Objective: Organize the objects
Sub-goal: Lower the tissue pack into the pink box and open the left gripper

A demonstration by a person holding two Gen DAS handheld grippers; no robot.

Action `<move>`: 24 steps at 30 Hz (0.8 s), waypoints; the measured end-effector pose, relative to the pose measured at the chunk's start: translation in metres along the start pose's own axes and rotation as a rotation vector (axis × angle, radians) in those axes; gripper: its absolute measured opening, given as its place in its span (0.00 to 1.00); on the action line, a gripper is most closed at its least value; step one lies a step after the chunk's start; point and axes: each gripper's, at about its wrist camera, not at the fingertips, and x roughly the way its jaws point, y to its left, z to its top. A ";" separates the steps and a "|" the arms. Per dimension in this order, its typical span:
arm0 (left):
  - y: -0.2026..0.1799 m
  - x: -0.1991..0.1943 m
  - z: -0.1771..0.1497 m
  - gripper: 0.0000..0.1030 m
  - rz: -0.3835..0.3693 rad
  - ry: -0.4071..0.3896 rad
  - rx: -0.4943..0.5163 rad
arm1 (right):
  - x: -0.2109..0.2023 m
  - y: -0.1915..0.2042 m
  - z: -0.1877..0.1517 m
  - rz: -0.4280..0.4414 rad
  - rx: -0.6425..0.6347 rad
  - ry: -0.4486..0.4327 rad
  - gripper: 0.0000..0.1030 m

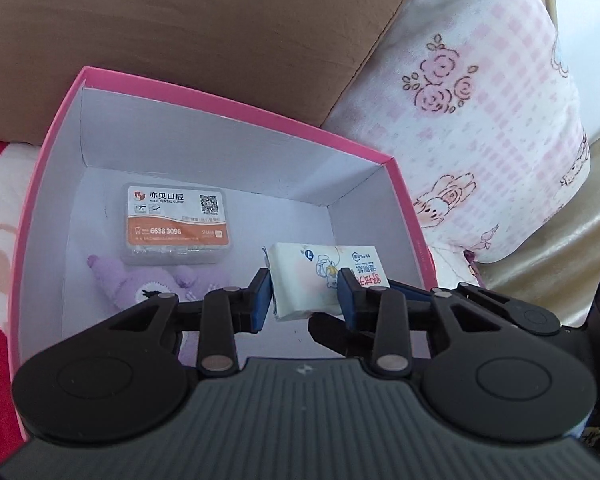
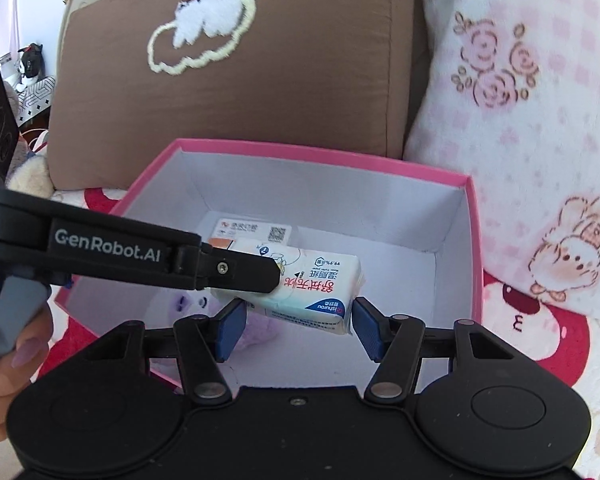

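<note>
While the pack hangs over the box, view by view:
Left wrist: left tongs (image 1: 304, 296) pinch the tissue pack (image 1: 320, 276) above the pink box (image 1: 236, 100).
Right wrist: right tongs (image 2: 298, 330) gape around the pack's (image 2: 320, 292) long axis, pads apart from it; left hand nearer.

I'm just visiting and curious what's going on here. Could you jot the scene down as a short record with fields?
container: open pink box, white inside
held item: tissue pack, over the box
left gripper: clamped on the tissue pack
right gripper: open, pads flank the pack without pressing
already inside: clear plastic case, purple plush toy
behind: brown cushion, pink floral pillow
</note>
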 end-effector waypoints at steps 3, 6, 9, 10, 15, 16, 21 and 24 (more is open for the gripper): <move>0.003 0.005 -0.001 0.33 0.018 0.008 0.003 | 0.007 -0.004 -0.002 0.017 0.014 0.019 0.58; 0.005 0.016 0.003 0.33 0.047 0.014 0.008 | 0.018 -0.012 0.002 0.033 0.073 0.050 0.56; 0.009 0.030 0.007 0.33 0.062 0.031 -0.017 | 0.026 -0.014 0.004 0.006 0.071 0.067 0.55; 0.010 0.033 0.006 0.33 0.056 0.035 -0.025 | 0.028 -0.014 0.004 -0.007 0.065 0.071 0.55; 0.011 0.042 0.001 0.33 0.077 0.065 -0.037 | 0.038 -0.016 0.000 -0.008 0.059 0.120 0.55; 0.011 0.043 0.001 0.33 0.085 0.067 -0.035 | 0.040 -0.015 -0.001 -0.008 0.055 0.125 0.55; 0.012 0.049 0.000 0.27 0.106 0.077 -0.045 | 0.051 -0.009 -0.001 -0.049 0.005 0.148 0.55; 0.012 0.054 -0.004 0.25 0.112 0.087 -0.054 | 0.055 -0.007 -0.003 -0.074 -0.027 0.161 0.53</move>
